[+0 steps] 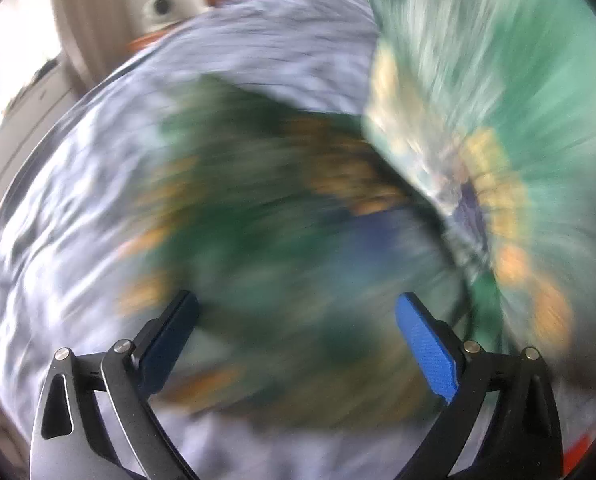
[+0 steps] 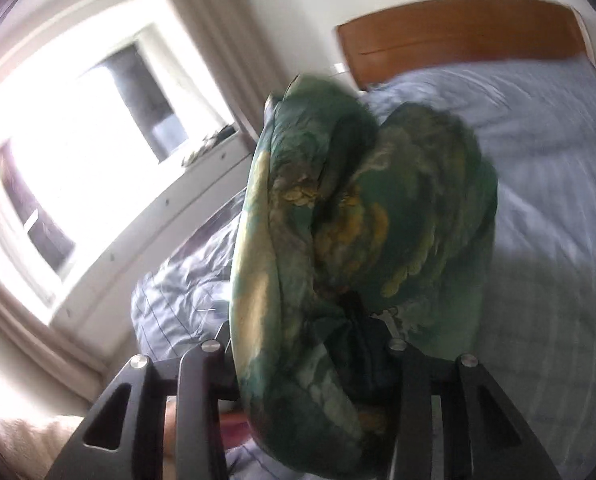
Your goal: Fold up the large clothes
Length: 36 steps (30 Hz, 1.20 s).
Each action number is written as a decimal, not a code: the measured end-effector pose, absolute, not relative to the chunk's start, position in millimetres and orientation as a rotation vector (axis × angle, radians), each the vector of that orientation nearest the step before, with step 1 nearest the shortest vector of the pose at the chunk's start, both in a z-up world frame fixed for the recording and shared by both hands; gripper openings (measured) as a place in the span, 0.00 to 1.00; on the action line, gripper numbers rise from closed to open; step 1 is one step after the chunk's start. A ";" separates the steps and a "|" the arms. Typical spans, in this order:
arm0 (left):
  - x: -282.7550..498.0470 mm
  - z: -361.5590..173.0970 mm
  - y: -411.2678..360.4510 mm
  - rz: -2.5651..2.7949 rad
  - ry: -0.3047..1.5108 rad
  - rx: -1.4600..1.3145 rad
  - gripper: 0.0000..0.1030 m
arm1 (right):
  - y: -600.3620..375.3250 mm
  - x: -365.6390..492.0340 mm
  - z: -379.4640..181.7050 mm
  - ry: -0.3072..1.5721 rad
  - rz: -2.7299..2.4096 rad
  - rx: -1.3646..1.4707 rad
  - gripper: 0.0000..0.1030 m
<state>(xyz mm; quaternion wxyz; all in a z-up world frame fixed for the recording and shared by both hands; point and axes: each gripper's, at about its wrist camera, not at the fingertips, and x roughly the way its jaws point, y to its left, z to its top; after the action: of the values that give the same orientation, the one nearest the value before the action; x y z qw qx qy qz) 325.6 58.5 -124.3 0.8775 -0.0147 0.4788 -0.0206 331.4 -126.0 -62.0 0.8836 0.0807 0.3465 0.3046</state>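
The right tongs (image 2: 306, 344) grip a bunched fold of the green, yellow-patterned garment (image 2: 362, 216), lifting it above the bed (image 2: 546, 128) near the wooden headboard (image 2: 458, 36); the left tongs (image 1: 298, 320) hang wide open over the garment's blurred lower part, gripping nothing

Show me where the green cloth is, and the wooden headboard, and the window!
green cloth (image 2: 298, 240): right wrist view, bunched fold in the middle.
wooden headboard (image 2: 458, 36): right wrist view, its flat front.
window (image 2: 77, 140): right wrist view, the bright pane.
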 end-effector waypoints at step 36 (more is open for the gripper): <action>447.0 -159.4 126.3 -0.266 1.053 -0.040 1.00 | -75.5 286.6 -121.5 0.604 0.536 -0.096 0.77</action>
<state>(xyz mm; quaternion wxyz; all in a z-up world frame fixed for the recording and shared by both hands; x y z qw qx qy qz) 447.0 126.3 -159.4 0.8559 -0.0192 0.5010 -0.1265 286.6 -75.5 -121.5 0.9186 -0.0467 0.2935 0.2605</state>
